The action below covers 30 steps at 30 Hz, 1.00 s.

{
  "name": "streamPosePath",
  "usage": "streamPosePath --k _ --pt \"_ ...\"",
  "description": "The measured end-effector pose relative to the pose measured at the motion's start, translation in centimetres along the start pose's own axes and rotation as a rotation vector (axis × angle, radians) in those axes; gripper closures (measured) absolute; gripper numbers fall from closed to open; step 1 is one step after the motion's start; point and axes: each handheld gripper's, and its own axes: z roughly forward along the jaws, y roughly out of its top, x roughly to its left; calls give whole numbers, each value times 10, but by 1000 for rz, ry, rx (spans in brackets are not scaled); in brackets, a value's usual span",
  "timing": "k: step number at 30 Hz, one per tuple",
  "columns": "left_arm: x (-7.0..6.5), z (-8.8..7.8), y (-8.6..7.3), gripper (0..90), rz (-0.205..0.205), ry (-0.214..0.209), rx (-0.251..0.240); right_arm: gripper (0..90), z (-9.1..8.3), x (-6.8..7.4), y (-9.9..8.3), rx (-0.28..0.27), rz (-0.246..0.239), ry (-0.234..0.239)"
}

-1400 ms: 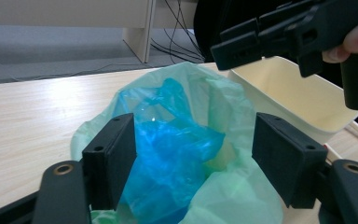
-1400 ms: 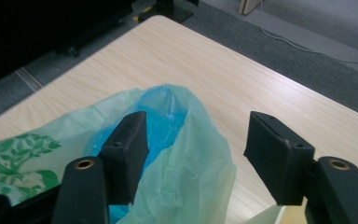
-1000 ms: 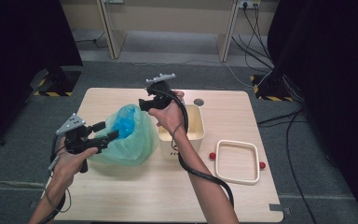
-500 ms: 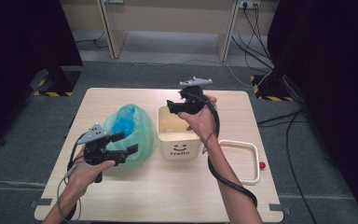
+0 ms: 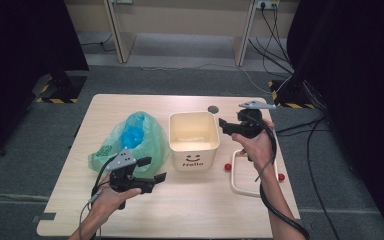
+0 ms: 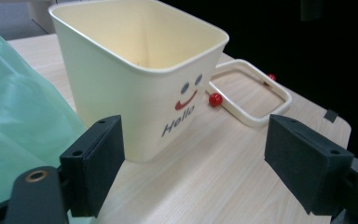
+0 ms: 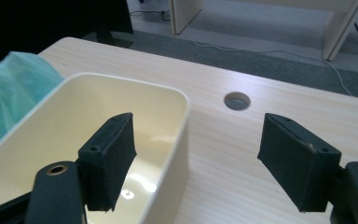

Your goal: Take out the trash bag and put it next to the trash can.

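on the pale wooden surface (image 5: 190,200), with both tongs (image 5: 156,169) (image 5: 223,124) just opened and empty, the crinkly green plastic bag (image 5: 145,135) should be gripped by its rim and lined into the cream plastic bin (image 5: 194,150).

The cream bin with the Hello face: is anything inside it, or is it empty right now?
Empty, as far as shows. The cream bin stands upright on the table; the high view and right gripper view show bare floor inside, with only glare.
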Motion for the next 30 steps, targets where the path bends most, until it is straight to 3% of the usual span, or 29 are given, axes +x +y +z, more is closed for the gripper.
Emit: streamPosePath --k 7,11,14,22,30 --pt "-5 10 -20 191 14 8 24 270 -13 -27 -23 -4 49 -38" --pt "-6 14 -33 191 17 -1 39 270 -17 -34 -34 3 50 -63" --pt "-6 16 -43 191 21 -15 53 271 -21 -44 -50 7 79 -74" --pt "-6 19 -66 191 49 -16 91 274 -23 -53 -80 29 112 -91" --pt "4 25 -84 190 87 20 136 280 -23 -63 -107 54 140 -140"
